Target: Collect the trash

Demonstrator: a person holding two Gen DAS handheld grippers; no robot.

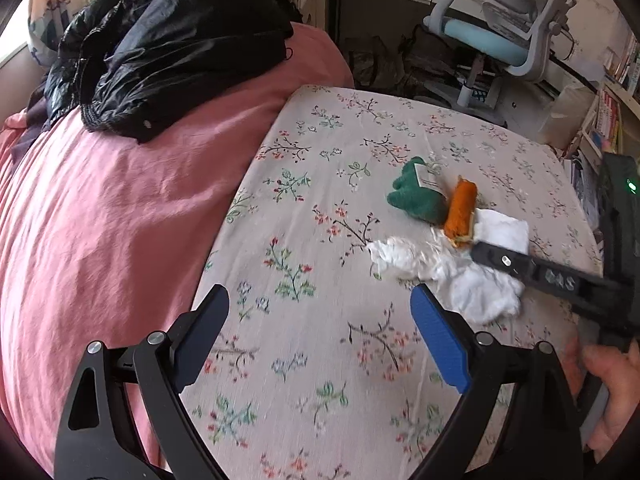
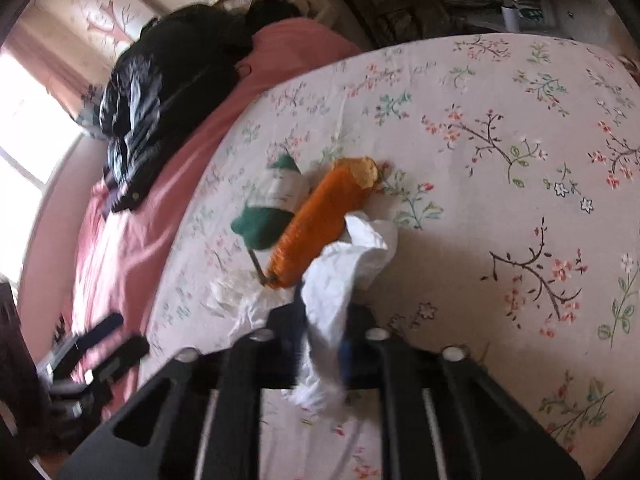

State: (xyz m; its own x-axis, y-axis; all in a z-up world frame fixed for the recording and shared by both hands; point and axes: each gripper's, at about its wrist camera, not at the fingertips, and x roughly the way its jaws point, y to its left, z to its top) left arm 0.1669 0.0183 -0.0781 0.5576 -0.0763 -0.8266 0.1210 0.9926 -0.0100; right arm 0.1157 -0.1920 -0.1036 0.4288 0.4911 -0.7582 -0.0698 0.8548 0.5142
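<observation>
On the bed (image 1: 320, 380), floral sheet, the trash lay in one cluster right of centre. A crumpled white tissue (image 1: 452, 268) spread flat there, with a clear plastic wrap (image 1: 404, 252) at its left edge. Just beyond them sat a plush carrot (image 1: 462, 208), orange body touching the tissue, green top (image 1: 416, 196) with a white tag pointing away from you.

Your right gripper (image 2: 320, 340) had its jaws shut tight on tissue (image 2: 340, 280); in the right wrist view the white paper ran up from between the blue pads and draped over toward the carrot (image 2: 316, 224). In the left wrist view, the right gripper (image 1: 492, 256) came in from the right edge, its tip over the tissue beside the carrot's lower end. Your hand (image 1: 612, 392) showed on its handle at the lower right.

Your left gripper (image 1: 320, 308) hung over bare sheet with jaws wide apart, nothing between them, the tissue just beyond the right pad.

A pink quilt (image 1: 100, 240) covered the bed's left side, a black jacket (image 1: 168, 48) heaped on it. A blue-grey chair (image 1: 500, 28) stood past the bed's far end.
</observation>
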